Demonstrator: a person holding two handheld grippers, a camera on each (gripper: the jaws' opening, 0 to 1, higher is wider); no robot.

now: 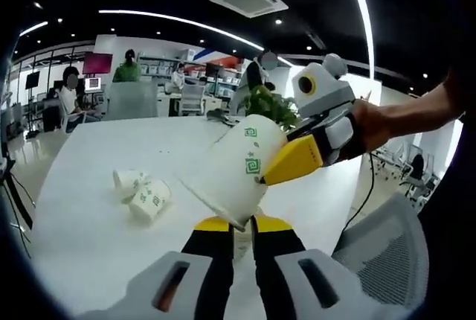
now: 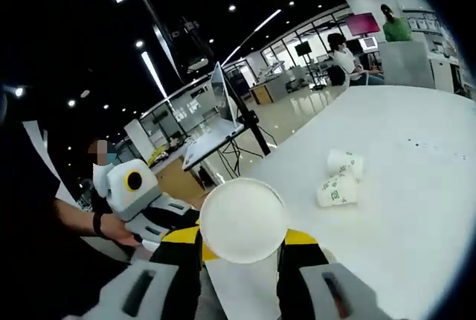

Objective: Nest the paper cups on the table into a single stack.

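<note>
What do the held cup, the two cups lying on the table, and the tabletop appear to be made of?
Held cup: looks like matte white paper with green printed marks and a rolled rim. The two lying cups: the same white printed paper, by their look. Table: smooth white top with a faint sheen, perhaps laminate; the views cannot settle it.

Cup [image 1: 238,167] rim pinched low, hiding left gripper [image 1: 236,225] fingertips. Cup [image 2: 243,220] base facing the lens in the right gripper view, covering right gripper [image 2: 243,240] tips and the cup's wall. Two fallen cups [image 1: 143,193] overlapping; green print too small to read. Far people blurred.
</note>
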